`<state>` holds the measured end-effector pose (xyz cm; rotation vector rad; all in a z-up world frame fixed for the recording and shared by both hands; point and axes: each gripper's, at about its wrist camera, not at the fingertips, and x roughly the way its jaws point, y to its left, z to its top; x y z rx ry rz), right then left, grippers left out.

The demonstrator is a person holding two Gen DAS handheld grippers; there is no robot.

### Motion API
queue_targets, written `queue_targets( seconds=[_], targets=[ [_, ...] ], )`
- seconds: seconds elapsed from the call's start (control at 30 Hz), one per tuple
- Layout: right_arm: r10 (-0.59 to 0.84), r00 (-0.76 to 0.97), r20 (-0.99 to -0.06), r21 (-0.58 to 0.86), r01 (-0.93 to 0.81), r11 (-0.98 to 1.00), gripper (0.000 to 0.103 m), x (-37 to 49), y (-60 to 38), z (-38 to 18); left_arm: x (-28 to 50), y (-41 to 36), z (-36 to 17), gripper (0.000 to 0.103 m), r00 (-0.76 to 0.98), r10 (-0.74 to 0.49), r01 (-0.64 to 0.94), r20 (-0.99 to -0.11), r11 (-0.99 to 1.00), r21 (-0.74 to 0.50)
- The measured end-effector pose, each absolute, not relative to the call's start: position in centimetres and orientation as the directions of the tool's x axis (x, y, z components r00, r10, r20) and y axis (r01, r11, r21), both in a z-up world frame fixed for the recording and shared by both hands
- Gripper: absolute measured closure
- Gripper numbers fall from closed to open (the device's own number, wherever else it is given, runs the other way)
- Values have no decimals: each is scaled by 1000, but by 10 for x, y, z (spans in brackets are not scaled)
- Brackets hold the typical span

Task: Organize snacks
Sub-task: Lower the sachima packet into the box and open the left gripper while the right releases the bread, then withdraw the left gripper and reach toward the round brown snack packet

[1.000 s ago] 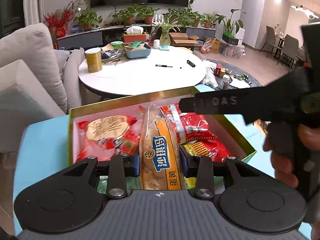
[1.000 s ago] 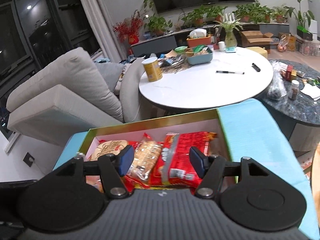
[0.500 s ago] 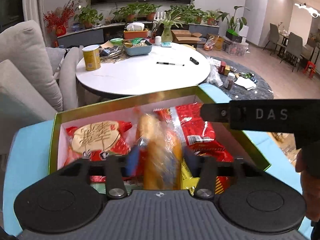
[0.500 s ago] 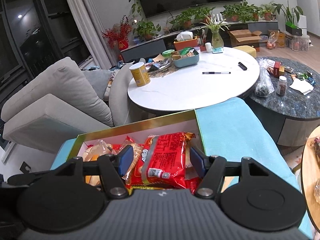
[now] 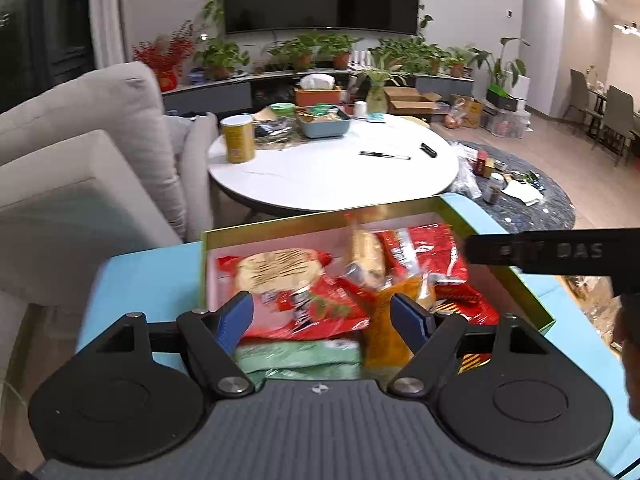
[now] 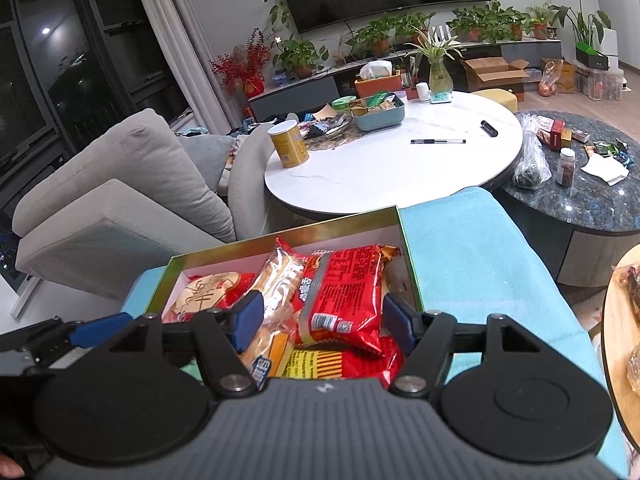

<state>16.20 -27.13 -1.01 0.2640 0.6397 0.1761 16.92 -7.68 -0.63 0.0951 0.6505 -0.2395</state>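
Crinkly red snack bag (image 6: 344, 300): light, slippery, contents crushable; pinch mid-body, gently. Right gripper (image 6: 322, 318) fingers spread astride it, not pressing. Left gripper (image 5: 320, 320) fingers just opened, empty.

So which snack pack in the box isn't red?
The long yellow biscuit pack, lying between the round-cake pack and the big red pack. Those two are red.

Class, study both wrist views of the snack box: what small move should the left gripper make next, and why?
Probably draw the left gripper back clear of the box. Its jaws have just been opening and press on nothing now; the yellow biscuit pack lies in the box beside the red packet, so that placement looks done.
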Motion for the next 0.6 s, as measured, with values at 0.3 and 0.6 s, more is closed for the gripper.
queue_targets(
  seconds=[0.3, 0.6],
  targets=[
    [250, 793, -555, 286, -99, 953, 26, 133, -269, -2, 138, -29, 1, 23, 784, -112, 153, -610, 988, 15],
    [269, 780, -566, 302, -108, 947, 25, 105, -264, -8, 97, 11, -16, 18, 763, -50, 91, -645, 995, 30]
  ],
)
